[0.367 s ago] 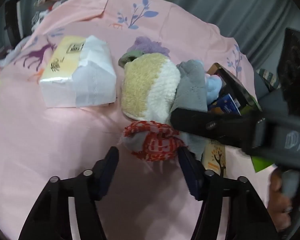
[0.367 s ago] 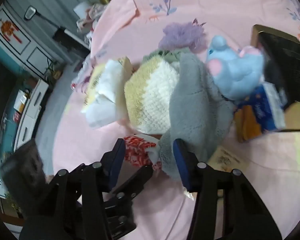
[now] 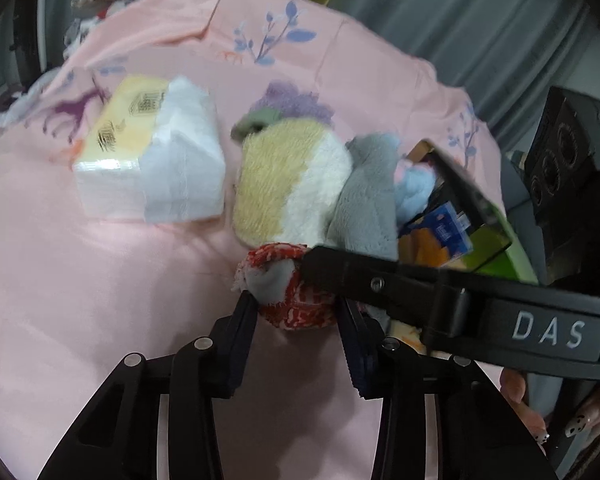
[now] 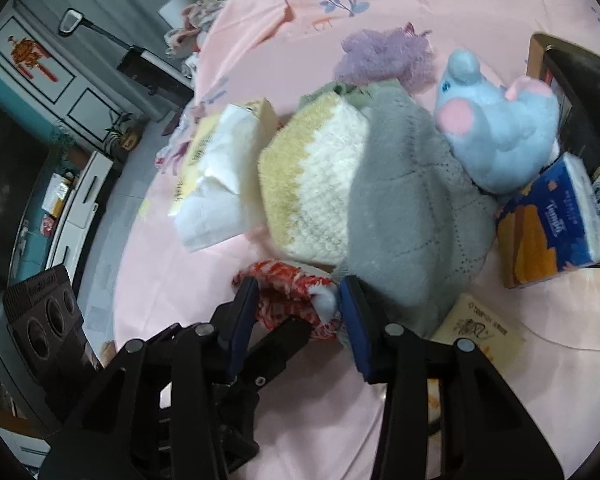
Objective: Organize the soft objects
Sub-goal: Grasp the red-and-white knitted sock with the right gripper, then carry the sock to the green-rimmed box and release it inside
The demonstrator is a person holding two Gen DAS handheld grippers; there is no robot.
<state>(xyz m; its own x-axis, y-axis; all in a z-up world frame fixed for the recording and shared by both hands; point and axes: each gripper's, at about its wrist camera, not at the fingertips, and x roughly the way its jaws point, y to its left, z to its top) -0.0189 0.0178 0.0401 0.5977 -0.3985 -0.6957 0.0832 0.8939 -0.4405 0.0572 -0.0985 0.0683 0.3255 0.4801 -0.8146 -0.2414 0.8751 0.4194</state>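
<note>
The red-and-white cloth bundle (image 3: pixel 290 286) is pinched by the left gripper (image 3: pixel 298 312) and, it seems, by the right gripper (image 4: pixel 298 300), both narrowed. Behind the bundle, a yellow-white plush (image 4: pixel 312 184), grey cloth (image 4: pixel 404 216) and tissue pack (image 3: pixel 152 152) lie on the pink sheet (image 3: pixel 80 280).

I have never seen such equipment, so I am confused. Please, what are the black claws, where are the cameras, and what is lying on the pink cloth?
No robot: a person holds one hand-held gripper in each hand, each carrying a camera looking along its fingers. On the pink cloth lie a tissue pack, folded towels, a blue plush toy and a red-and-white cloth bundle. The left hand-held gripper and right hand-held gripper both have that bundle between their pads, seemingly gripping it.
</note>
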